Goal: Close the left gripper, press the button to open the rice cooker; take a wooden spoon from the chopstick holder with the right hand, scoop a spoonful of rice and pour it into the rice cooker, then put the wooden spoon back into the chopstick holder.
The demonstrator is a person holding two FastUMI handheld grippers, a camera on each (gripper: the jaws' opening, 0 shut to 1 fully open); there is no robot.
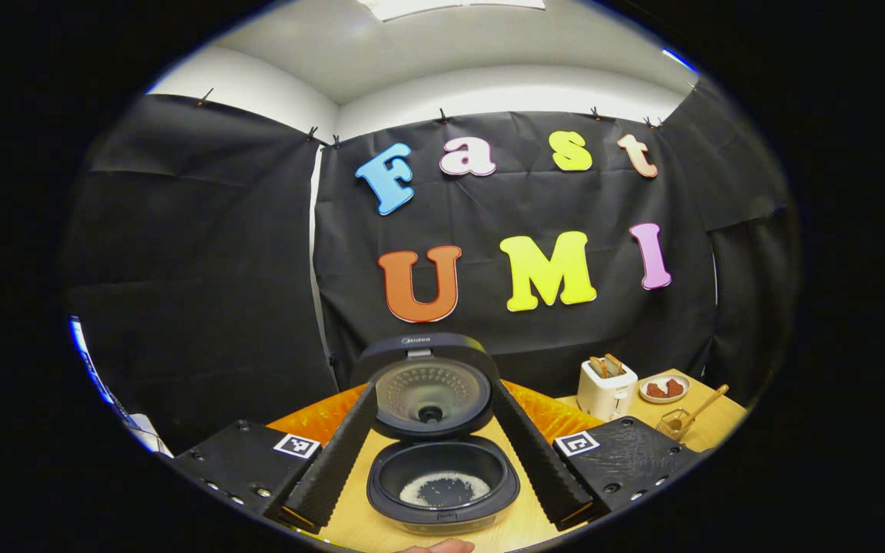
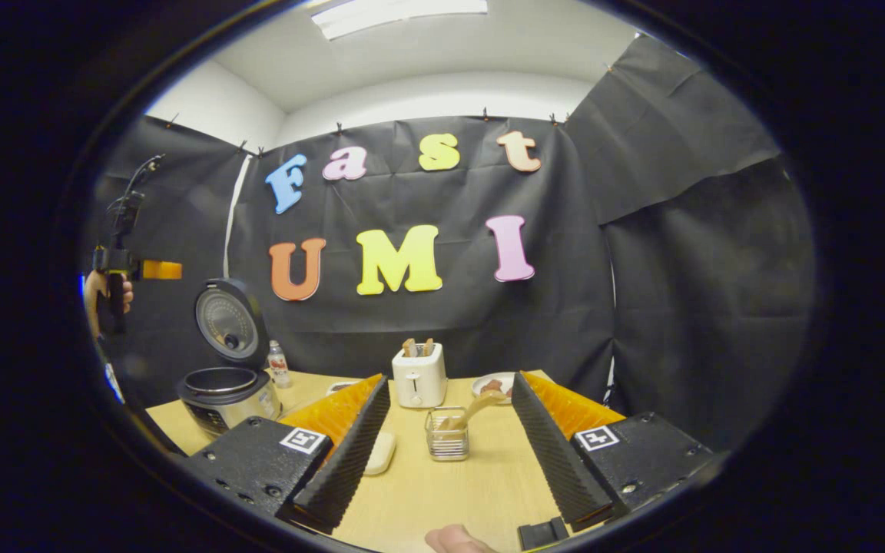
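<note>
Two tools are hanging over the desk (image 2: 442, 484), both with their fingers spread wide and nothing between them. Nearest the left tool (image 1: 439, 480), directly between its fingers and just below, the rice cooker (image 1: 442, 480) is sitting with its lid (image 1: 433, 388) standing upright and a thin layer of white rice lying in the pot. Beyond that tool's right finger a toaster (image 1: 605, 386), a small plate (image 1: 664, 389) and the chopstick holder (image 1: 674, 422) are standing well off, the wooden spoon (image 1: 707, 405) leaning out of the holder.

The right tool (image 2: 446, 468) is pointing straight at that chopstick holder (image 2: 446, 442), which is standing ahead between its fingers but not yet within them, the wooden spoon (image 2: 477, 407) slanting up toward the tool's right. Behind it the toaster (image 2: 419, 380) is standing; far to the tool's left the open rice cooker (image 2: 229, 388) is waiting, with a small bottle (image 2: 278, 365) just beside it and the left tool (image 2: 116, 265) raised above it in a hand.

Judging by the open lid, the button step is done, and since rice is already in the pot I cannot say whether the scoop is still ahead. If it is, the right tool is needing to go forward, line its fingers on the spoon's handle and clench there.
</note>
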